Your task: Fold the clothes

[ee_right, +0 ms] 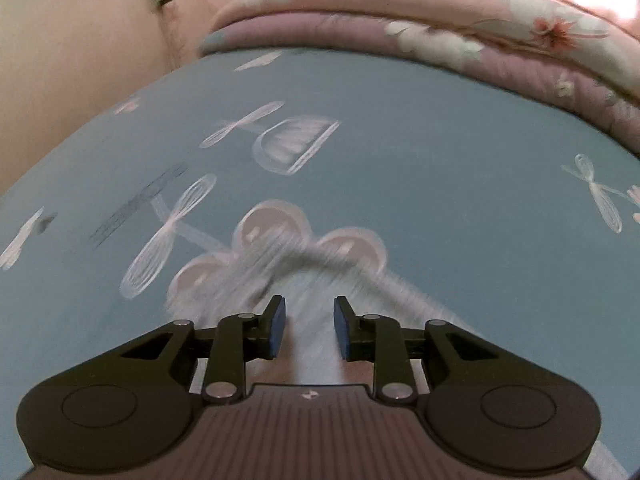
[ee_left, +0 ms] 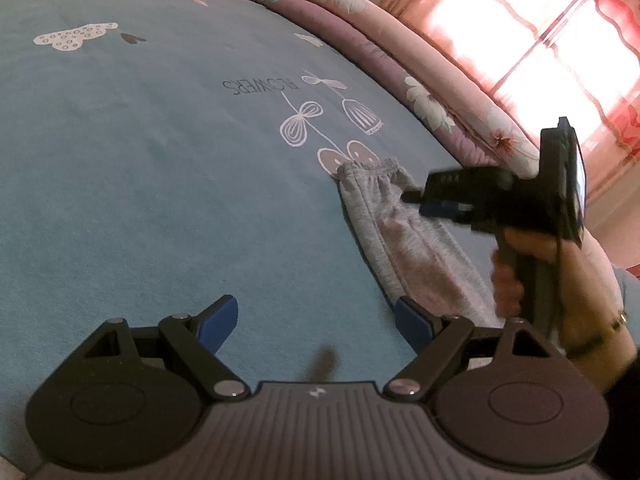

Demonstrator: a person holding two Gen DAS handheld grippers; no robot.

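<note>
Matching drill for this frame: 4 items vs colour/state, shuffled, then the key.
Items:
1. grey trousers
2. bedsheet
3. folded quilt
4. left gripper

Descriptions:
A. pink and purple, flower print, along the far edge of the bed
B. jaws wide apart, nothing between them
C. blue, with white flower drawings and the word FLOWERS
D. lying stretched out on the bed, elastic waistband at the far end

Pairs: 1-D, 2-C, 3-A, 4-B
</note>
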